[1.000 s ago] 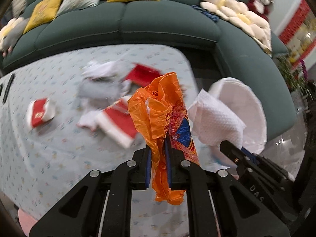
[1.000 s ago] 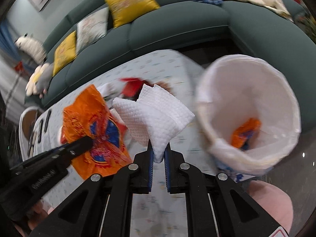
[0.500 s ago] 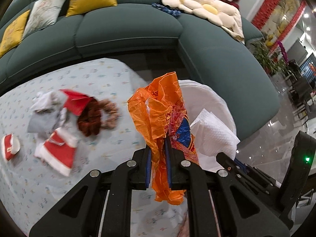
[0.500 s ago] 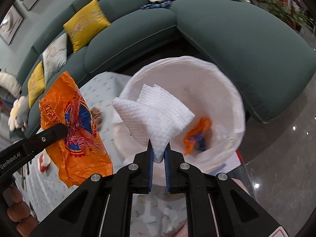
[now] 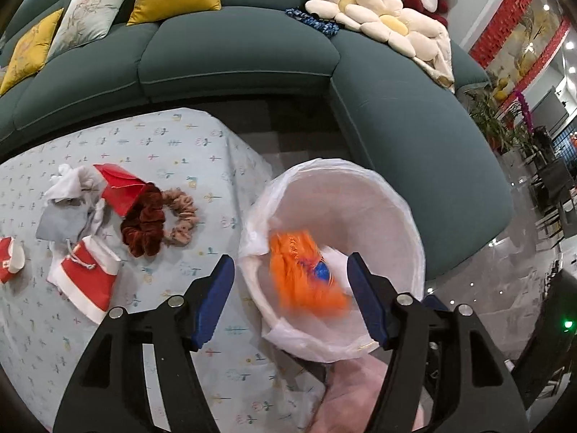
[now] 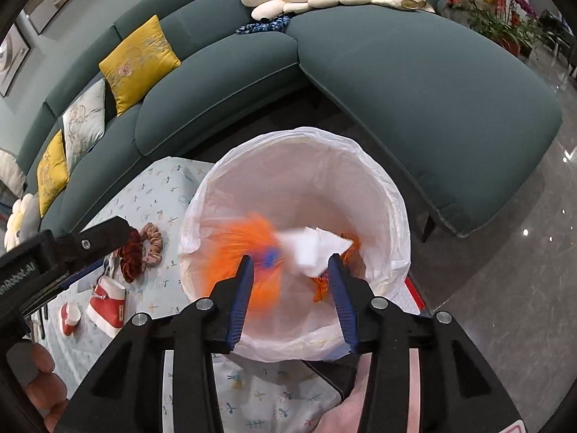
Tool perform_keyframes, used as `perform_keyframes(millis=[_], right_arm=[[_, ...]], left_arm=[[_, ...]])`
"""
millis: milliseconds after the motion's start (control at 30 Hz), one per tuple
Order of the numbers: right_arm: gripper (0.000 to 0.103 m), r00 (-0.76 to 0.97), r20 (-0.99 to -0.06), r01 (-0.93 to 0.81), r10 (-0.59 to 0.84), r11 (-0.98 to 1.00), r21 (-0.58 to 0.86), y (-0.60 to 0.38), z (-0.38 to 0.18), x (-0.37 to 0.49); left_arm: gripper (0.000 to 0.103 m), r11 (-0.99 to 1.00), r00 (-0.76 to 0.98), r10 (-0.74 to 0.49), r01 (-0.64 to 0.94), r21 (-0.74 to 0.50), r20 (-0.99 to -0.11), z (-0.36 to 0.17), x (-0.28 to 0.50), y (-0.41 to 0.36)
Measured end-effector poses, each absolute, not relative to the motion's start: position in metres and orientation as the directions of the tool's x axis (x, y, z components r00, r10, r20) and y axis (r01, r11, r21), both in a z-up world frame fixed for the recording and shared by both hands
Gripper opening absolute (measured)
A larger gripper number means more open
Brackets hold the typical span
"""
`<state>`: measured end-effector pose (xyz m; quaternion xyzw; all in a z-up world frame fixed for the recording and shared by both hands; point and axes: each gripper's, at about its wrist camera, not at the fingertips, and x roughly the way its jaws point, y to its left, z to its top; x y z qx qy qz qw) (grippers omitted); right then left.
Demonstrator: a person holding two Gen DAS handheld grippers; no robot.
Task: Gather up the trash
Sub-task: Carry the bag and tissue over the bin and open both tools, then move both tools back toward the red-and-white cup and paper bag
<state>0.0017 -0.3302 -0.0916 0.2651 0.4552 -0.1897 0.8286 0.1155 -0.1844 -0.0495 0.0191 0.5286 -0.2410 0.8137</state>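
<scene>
A bin lined with a white bag [image 5: 393, 195] [image 6: 382, 187] stands beside the table's right edge. My left gripper [image 5: 292, 299] is open above the bin's near rim. A blurred orange wrapper [image 5: 303, 274] [image 6: 249, 249] is loose inside the bin below it. My right gripper [image 6: 288, 296] is open over the bin. A white paper towel [image 6: 313, 249] is loose inside the bin, with another orange wrapper [image 6: 321, 285] under it. Neither gripper holds anything.
On the patterned tablecloth [image 5: 173, 158] lie red and white pouches [image 5: 83, 281], a grey cloth [image 5: 61, 220], a red box [image 5: 119, 187] and two scrunchies [image 5: 158, 220]. A dark green sofa [image 5: 238, 57] with cushions curves behind the table and the bin. Shiny floor [image 6: 505, 288] is at the right.
Both grippers moved over the bin and opened. The orange wrapper left the left gripper and the paper towel left the right gripper; both are now inside the bin.
</scene>
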Motion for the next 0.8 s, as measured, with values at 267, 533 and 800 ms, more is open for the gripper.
perform_keyframes(millis=[267, 533, 800], right_arm=[[0.048, 0.527, -0.847, 0.517, -0.068, 0.817, 0.256, -0.309, -0.083, 0.012], [0.049, 0.525, -0.85, 0.467, -0.04, 0.849, 0.249, -0.278, -0.08, 0.022], [0.049, 0.513, -0.858, 0.403, 0.002, 0.882, 0.243, -0.241, -0.083, 0.032]], left_arm=[[0.062, 0.908, 0.348, -0.347, 0.359, -0.218, -0.871, -0.05, 0.119, -0.151], [0.062, 0.931, 0.365, -0.32, 0.292, -0.218, -0.874, -0.051, 0.123, -0.113], [0.062, 0.956, 0.37, -0.277, 0.203, -0.214, -0.887, -0.063, 0.128, -0.067]])
